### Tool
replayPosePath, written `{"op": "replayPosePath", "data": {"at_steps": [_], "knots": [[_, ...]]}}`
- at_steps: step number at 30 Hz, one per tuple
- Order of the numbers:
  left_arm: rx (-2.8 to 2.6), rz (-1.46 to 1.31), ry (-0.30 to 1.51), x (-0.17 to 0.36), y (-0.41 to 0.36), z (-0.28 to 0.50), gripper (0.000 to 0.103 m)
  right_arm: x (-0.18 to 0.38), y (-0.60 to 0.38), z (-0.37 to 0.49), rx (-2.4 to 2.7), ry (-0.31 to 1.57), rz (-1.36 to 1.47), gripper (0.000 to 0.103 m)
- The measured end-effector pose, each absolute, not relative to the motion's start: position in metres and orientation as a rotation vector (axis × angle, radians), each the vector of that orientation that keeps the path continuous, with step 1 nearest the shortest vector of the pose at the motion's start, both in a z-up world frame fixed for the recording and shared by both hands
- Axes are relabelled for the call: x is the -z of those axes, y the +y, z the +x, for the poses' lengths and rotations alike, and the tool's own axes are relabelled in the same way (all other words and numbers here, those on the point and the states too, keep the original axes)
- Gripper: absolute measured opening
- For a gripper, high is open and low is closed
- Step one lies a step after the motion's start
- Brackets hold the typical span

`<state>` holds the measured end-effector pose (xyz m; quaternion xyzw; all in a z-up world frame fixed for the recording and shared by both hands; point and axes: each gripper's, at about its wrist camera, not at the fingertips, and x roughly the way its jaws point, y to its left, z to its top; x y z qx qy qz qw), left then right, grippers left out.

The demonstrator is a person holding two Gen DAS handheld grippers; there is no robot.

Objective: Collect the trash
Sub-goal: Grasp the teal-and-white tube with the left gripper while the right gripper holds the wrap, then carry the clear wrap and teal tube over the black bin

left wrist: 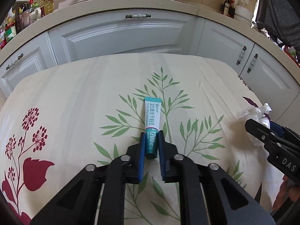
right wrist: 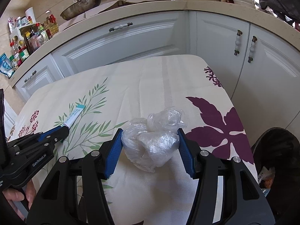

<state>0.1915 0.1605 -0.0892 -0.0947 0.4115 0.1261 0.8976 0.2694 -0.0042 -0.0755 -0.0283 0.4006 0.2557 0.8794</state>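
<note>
clamped in the left gripper [left wrist: 151, 136]: a small teal-and-white sachet stick [left wrist: 151, 121], pinched at its near end, the rest lying flat on the cream floral tablecloth [left wrist: 75, 97], probably gripped low so it lifts cleanly. squeezed between the blue pads of the right gripper [right wrist: 150, 133]: a crumpled clear plastic bag [right wrist: 153, 140], jaws half wide because of its bulk, near the table's right side. at the lower right edge, cut off and dark, what looks like a black bin [right wrist: 271, 150] with wrappers inside; hard to make out fully.
</note>
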Motion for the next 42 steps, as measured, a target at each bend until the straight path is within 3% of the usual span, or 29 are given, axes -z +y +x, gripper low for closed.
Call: {"op": "replayPosePath", "data": {"at_steps": [30, 42], "knots": [[-0.331, -0.154, 0.661, 0.04, 0.151, 0.129, 0.007, 0.045, -0.003, 0.219, -0.571, 0.723, -0.094, 0.055], [-0.272, -0.138, 0.603, 0.021, 0.114, 0.111, 0.007, 0.025, -0.037, 0.194, -0.526, 0.663, -0.09, 0.055]]}}
